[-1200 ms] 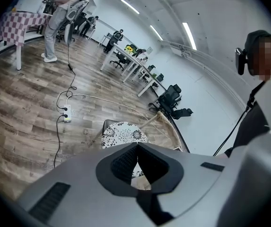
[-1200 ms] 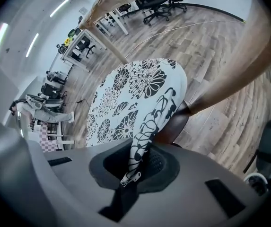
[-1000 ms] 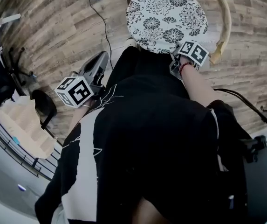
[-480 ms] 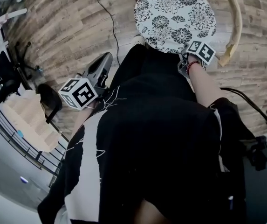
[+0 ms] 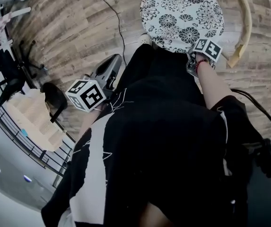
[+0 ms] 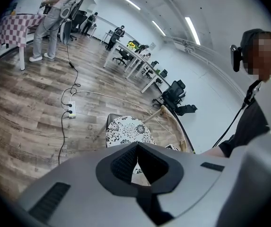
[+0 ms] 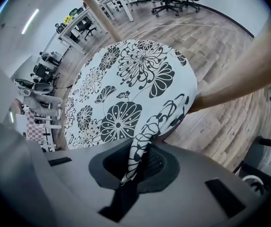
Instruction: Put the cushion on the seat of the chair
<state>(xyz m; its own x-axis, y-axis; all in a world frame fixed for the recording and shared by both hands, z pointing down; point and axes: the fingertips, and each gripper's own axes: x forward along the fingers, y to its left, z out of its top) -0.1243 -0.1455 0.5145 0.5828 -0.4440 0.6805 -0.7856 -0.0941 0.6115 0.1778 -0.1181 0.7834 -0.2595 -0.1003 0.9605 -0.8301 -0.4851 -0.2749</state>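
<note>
Right tongs [image 7: 137, 162]: you pinch the cushion [image 7: 126, 93] edge tight. You have lowered it a bit.
Left tongs [image 6: 136, 148]: closed, holding nothing.
Chair [image 5: 245, 22]: cushion looks almost down — let go soon.

A grey-brown plank floor [image 5: 78, 41] runs under everything. On it lies a white power strip [image 6: 70, 110], with a black cable [image 5: 118, 27] snaking away from it. Further back stand rows of white desks [image 6: 135, 56] with black office chairs [image 6: 178, 91] drawn up near them. A surface under a red-checked cloth [image 6: 17, 25] sits at the far left, with a person [image 6: 55, 13] standing just beside it. Overhead are long strip lights [image 6: 192, 30]. At the floor's edge are a black railing [image 5: 26, 145] and a pale wooden block [image 5: 29, 117] - what it is cannot be told.
</note>
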